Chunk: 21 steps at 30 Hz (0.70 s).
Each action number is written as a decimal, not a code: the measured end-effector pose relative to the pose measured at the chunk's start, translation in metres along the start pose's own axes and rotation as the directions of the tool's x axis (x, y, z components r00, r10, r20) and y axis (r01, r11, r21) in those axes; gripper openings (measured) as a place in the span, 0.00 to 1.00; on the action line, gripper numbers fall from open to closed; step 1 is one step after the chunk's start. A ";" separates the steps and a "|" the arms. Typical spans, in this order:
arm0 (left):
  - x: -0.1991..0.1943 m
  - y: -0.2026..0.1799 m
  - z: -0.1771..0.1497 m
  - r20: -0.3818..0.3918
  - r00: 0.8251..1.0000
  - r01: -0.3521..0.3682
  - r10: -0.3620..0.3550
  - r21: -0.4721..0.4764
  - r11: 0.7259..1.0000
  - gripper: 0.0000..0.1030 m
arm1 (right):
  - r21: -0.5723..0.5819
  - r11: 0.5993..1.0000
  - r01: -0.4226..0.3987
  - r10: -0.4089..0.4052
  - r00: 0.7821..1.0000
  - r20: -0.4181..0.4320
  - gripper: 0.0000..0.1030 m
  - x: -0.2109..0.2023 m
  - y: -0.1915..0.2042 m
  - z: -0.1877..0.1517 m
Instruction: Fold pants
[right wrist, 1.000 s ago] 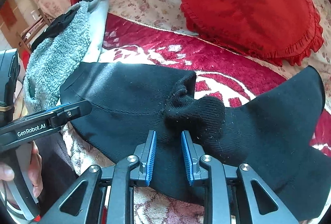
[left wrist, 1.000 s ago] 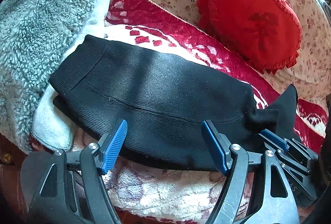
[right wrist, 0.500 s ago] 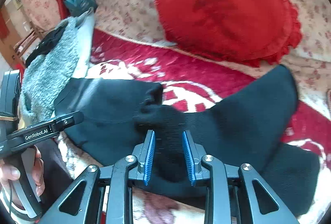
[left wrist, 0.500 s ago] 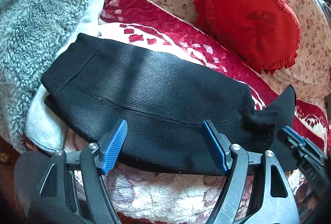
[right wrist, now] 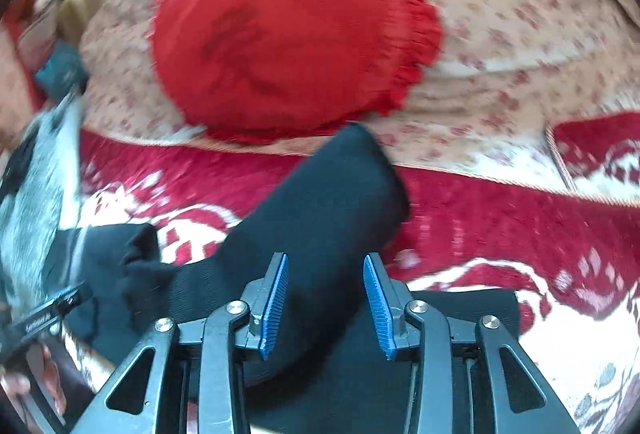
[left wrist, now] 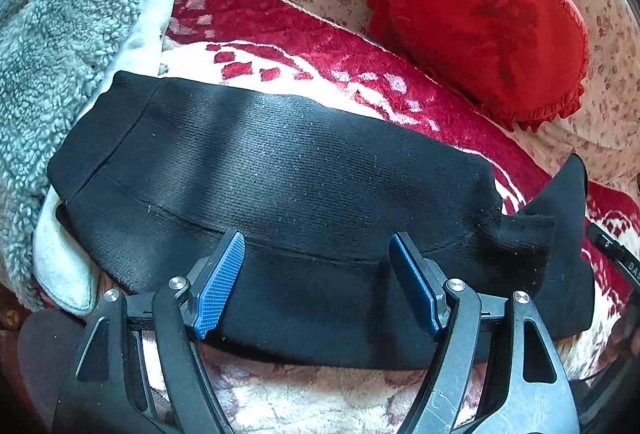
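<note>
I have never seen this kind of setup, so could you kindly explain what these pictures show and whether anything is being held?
No robot is present: a person carries a hand-held gripper in each hand, with a camera looking along its two blue-padded fingers. One picture is taken from the left hand-held gripper, the other from the right hand-held gripper. Both are open and hold nothing. Black pants lie on a red and white blanket, one leg angling towards a red frilled cushion. A grey fleece garment lies beside the pants. The right view is blurred.
</note>
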State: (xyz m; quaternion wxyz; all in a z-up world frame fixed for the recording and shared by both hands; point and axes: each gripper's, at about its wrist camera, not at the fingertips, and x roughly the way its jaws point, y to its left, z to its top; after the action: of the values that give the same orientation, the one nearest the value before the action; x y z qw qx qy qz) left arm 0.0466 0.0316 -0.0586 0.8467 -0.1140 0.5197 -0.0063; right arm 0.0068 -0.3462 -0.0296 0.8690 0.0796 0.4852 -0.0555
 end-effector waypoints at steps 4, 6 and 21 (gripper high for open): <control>0.003 -0.001 0.001 -0.001 1.000 0.007 -0.007 -0.001 1.000 0.78 | 0.084 0.996 0.011 -0.010 1.000 -0.020 0.40 0.008 -0.027 0.002; 0.004 -0.003 0.002 -0.001 1.000 -0.003 0.003 0.008 1.000 0.78 | 0.143 0.989 -0.041 0.045 0.999 -0.029 0.41 0.014 -0.037 0.003; 0.002 -0.002 0.001 -0.003 1.000 0.014 -0.014 0.000 1.000 0.79 | 0.153 0.984 -0.091 0.091 0.996 0.009 0.05 0.042 -0.021 0.018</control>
State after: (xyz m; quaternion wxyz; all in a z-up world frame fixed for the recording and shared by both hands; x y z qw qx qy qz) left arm 0.0487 0.0296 -0.0599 0.8459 -0.1178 0.5200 -0.0124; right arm 0.0399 -0.3710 -0.0577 0.8625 0.1681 0.4743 -0.0530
